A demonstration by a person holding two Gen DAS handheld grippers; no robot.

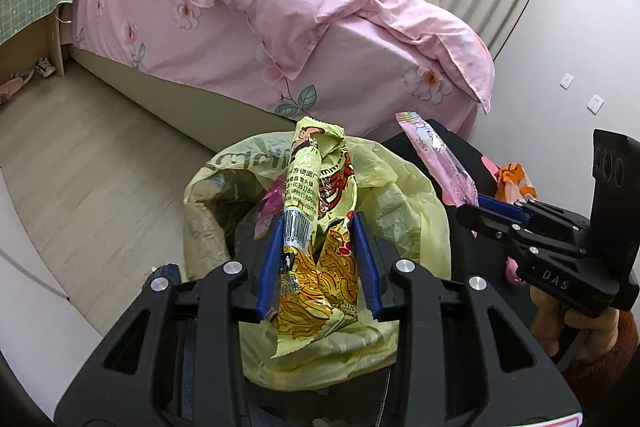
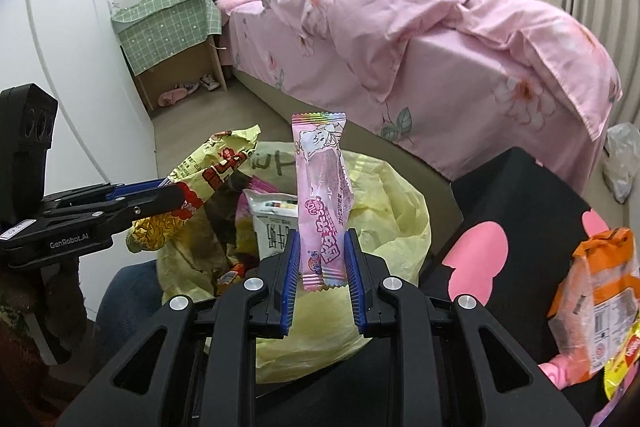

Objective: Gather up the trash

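Observation:
My left gripper (image 1: 318,227) is shut on a crumpled yellow noodle wrapper (image 1: 316,187), which stands upright between the blue pads. Below it is the open mouth of a yellow trash bag (image 1: 400,195) with other wrappers inside. My right gripper (image 2: 322,239) is shut on the lower end of a long pink candy wrapper (image 2: 320,179), held upright over the same yellow trash bag (image 2: 384,211). Each gripper shows in the other's view: the right gripper (image 1: 464,215) with the pink wrapper (image 1: 436,159), and the left gripper (image 2: 176,193) with the yellow wrapper (image 2: 216,167).
A bed with a pink floral quilt (image 1: 280,7) fills the back. Right of the bag stands a black box with pink shapes (image 2: 520,211), with an orange snack packet (image 2: 596,299) beside it. A nightstand under a green cloth (image 2: 168,19) stands by the wall, and a white plastic bag (image 2: 624,159) lies far right.

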